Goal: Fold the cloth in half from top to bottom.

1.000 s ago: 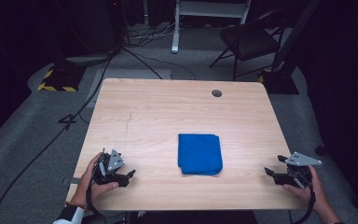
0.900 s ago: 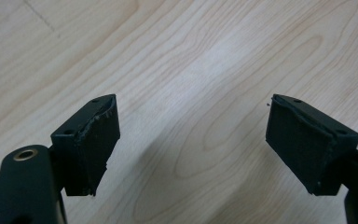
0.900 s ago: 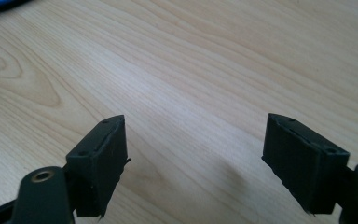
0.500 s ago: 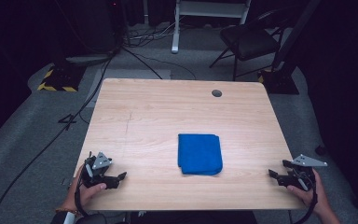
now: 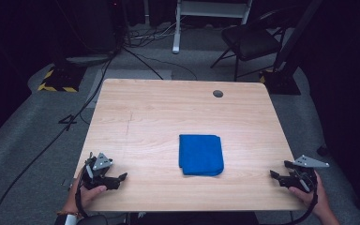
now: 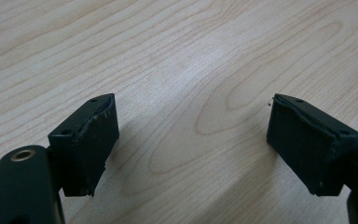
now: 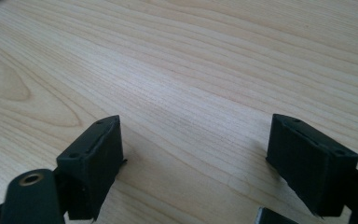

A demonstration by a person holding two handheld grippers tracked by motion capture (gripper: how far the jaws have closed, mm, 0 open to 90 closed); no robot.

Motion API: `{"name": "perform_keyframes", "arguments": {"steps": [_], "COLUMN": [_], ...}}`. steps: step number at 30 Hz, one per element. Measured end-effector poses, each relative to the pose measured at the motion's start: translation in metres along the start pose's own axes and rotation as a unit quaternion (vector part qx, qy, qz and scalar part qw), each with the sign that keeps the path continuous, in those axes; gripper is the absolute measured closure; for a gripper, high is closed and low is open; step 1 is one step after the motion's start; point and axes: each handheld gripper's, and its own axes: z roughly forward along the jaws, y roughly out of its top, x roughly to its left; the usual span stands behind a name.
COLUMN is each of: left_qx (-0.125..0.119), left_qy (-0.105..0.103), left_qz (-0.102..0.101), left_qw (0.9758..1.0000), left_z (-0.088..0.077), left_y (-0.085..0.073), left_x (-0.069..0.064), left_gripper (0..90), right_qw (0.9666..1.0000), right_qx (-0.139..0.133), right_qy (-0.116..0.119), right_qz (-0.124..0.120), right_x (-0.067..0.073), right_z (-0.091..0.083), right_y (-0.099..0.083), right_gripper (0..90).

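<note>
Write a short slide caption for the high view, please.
Folded blue cloth on a wooden table, open left tongs and right tongs apart from it.

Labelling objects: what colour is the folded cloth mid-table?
Solid blue folded cloth, clearest in the high view.

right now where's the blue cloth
In the high view the folded blue cloth lies on the table, right of centre, toward the near edge.

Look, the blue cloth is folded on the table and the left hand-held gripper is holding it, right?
No. The blue cloth does lie folded on the table, but the left hand-held gripper is open and apart from it, as the high view shows.
</note>
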Motion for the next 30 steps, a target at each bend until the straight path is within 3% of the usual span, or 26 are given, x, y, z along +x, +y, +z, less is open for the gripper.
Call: {"name": "perform_keyframes", "arguments": {"steps": [30], "left_qx": [0.0], "left_qy": [0.001], "left_qz": [0.001], "left_qw": [1.0], "left_z": [0.0001], "left_y": [0.0004], "left_x": [0.0005], "left_gripper": [16.7], "right_qw": [1.0], "right_qx": [0.0], "right_qy": [-0.003], "right_qz": [0.003], "right_x": [0.0003], "right_z": [0.0006], "right_y": [0.0005], "right_gripper": [18.0]}}
